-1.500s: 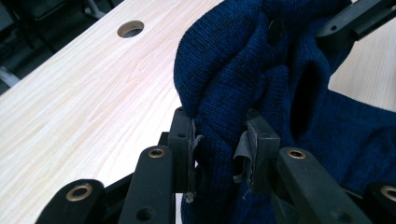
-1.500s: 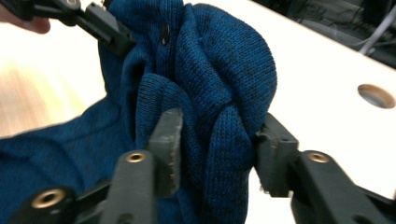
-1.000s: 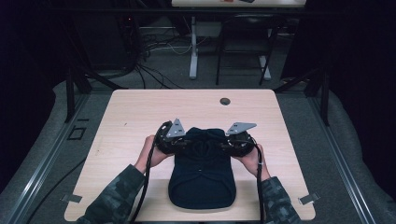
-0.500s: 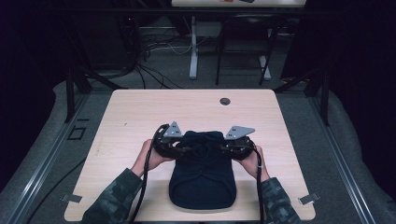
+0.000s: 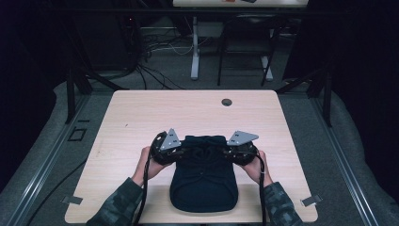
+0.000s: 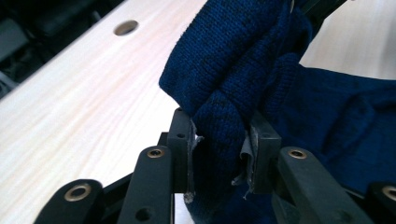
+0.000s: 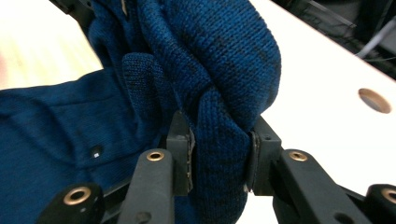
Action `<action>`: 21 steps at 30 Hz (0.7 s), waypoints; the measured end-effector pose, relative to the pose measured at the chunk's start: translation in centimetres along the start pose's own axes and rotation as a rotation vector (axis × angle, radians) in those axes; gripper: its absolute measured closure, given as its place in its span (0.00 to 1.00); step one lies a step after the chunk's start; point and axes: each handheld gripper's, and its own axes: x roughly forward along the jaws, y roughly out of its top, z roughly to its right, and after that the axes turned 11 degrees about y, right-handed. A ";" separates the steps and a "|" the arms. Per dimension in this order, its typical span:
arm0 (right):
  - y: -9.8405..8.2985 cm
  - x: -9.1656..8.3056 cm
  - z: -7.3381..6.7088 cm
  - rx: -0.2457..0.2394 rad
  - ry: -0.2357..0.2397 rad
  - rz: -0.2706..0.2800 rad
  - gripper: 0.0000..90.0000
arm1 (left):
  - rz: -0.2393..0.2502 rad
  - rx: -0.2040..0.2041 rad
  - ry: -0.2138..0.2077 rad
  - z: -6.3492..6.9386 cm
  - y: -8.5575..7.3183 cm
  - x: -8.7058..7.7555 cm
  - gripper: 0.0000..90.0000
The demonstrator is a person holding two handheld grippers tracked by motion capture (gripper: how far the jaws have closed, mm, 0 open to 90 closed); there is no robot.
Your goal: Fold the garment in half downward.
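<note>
Left gripper (image 5: pixel 181 151), right gripper (image 5: pixel 226 151) each clamped on bunched far edge of blue knit garment (image 5: pixel 203 181); likely mid-fold.

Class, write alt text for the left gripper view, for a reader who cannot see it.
A thick fold of dark blue knitted garment is pinched between the two black jaws of the left claw, which rise from the bottom edge. Behind it lies a pale wooden table with a round hole near its far edge.
</note>
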 end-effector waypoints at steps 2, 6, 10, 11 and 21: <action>0.4 0.2 -0.1 -0.010 -0.026 0.012 0.77 | 0.010 -0.012 0.018 -0.4 0.2 0.1 0.78; 1.2 0.2 -0.2 -0.021 -0.060 0.036 0.77 | 0.028 -0.045 0.022 -1.1 0.8 -0.2 0.78; 1.4 -0.2 -0.6 -0.049 -0.072 0.056 0.77 | 0.004 -0.070 -0.021 -1.3 1.0 -0.4 0.67; 1.4 -0.2 -0.6 -0.053 -0.071 0.057 0.77 | -0.002 -0.076 -0.028 -1.2 0.9 -0.4 0.64; 1.0 0.0 -0.7 -0.056 -0.069 0.057 0.77 | -0.006 -0.076 -0.041 -0.7 0.3 0.1 0.69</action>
